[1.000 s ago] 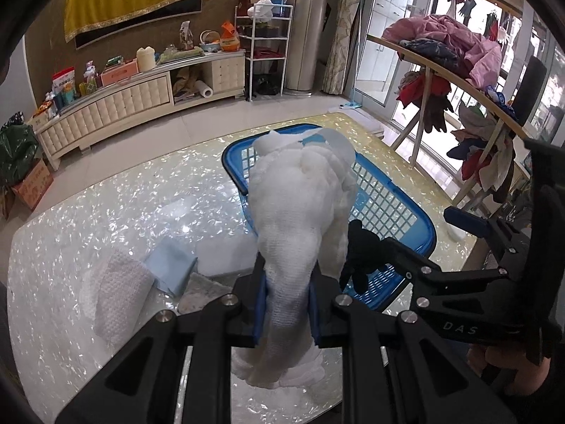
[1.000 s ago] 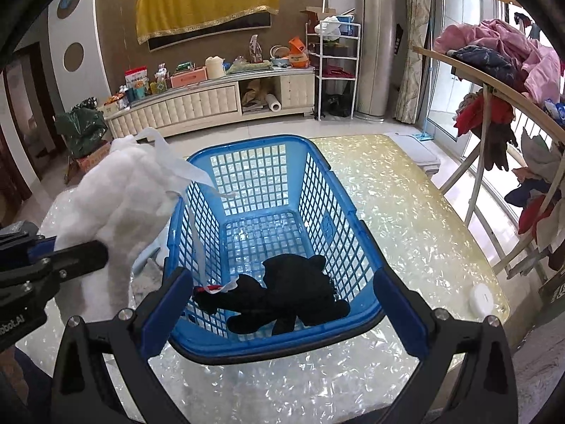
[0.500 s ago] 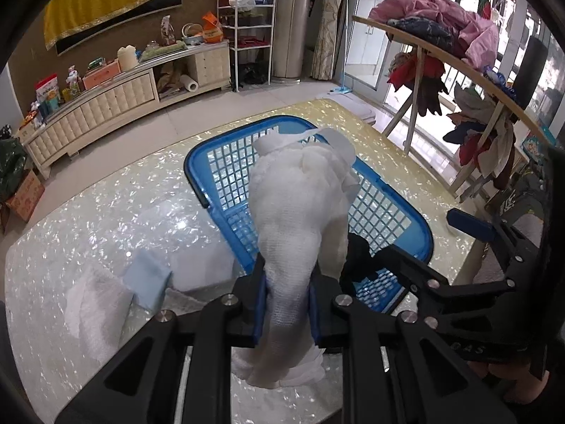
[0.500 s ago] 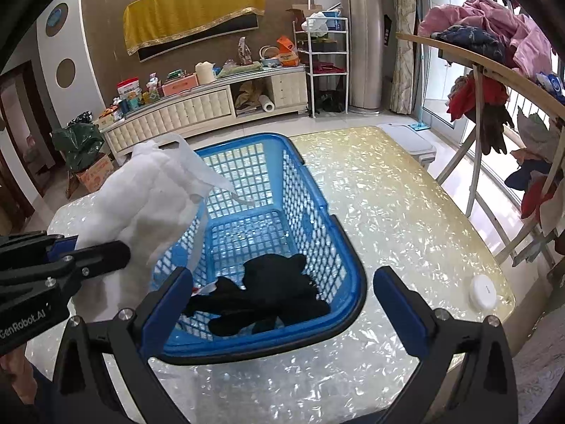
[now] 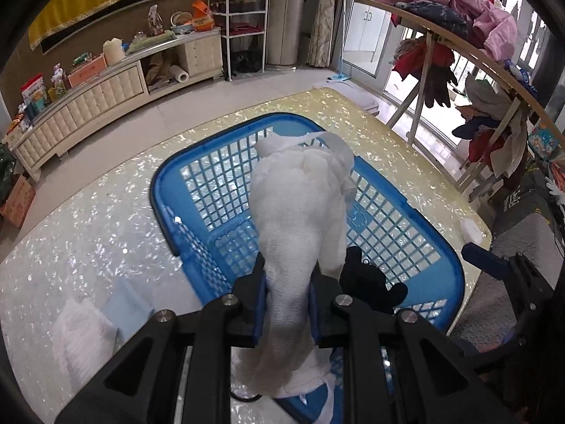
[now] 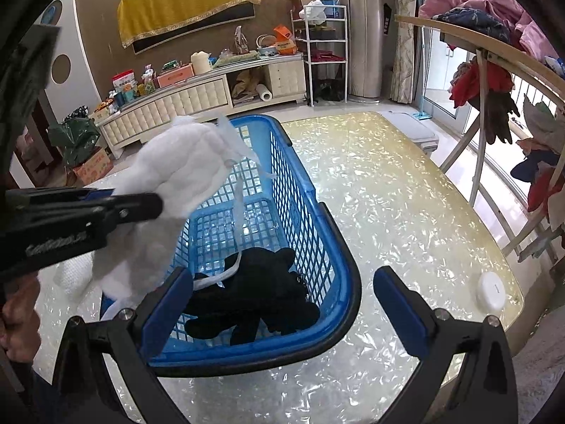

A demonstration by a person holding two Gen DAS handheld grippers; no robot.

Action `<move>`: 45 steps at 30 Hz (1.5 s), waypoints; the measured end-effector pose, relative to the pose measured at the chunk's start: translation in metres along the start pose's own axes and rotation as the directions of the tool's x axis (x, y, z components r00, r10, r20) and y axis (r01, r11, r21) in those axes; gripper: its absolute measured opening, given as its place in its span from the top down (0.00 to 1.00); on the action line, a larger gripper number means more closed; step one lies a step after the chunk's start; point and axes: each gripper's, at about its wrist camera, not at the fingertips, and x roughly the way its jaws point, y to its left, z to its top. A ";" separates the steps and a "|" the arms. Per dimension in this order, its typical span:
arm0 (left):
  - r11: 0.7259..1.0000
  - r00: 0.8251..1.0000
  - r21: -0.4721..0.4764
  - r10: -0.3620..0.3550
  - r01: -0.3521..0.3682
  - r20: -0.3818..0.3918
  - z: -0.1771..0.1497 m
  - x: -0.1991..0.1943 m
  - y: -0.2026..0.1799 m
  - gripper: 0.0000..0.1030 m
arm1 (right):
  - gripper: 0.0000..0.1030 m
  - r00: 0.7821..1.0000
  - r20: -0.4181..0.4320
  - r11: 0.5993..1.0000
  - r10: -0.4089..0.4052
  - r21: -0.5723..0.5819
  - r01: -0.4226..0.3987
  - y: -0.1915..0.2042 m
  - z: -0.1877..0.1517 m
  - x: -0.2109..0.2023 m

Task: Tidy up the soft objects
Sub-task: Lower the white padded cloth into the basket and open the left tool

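Left gripper clamps a white fluffy cloth at its middle, blue pads pressed into the fabric, loose ends drooping under the jaws and a thin white strap trailing off it. Against a second ago the cloth has travelled from over the bare tabletop, near-left of the blue basket, to a spot above the basket's near-left rim; the grip has not loosened along the way. Right gripper hangs with jaws wide apart and nothing between them, low over the basket's near end, barely shifted. Inside the basket, at the near end, a black soft item lies crumpled on the mesh floor, with a white strap dangling across it. Left of the basket, on the pearly table, a second white cloth and a pale blue folded piece wait, so sorting looks partly done. A small white puck sits near the right table edge. Farther off: a cream sideboard cluttered with boxes against the far wall, a clothes rack heaped with garments on the right. My reading: the carry is nearly over, and a little more reach over the rim, then a release, should land the cloth beside the black one. The dangling ends could catch the rim.
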 end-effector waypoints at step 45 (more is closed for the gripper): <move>0.977 0.997 0.198 0.078 -0.082 0.030 0.008 -0.014 -0.005 0.16 | 0.01 1.000 -0.002 1.000 0.003 0.028 -0.003 -0.007 0.007 -0.007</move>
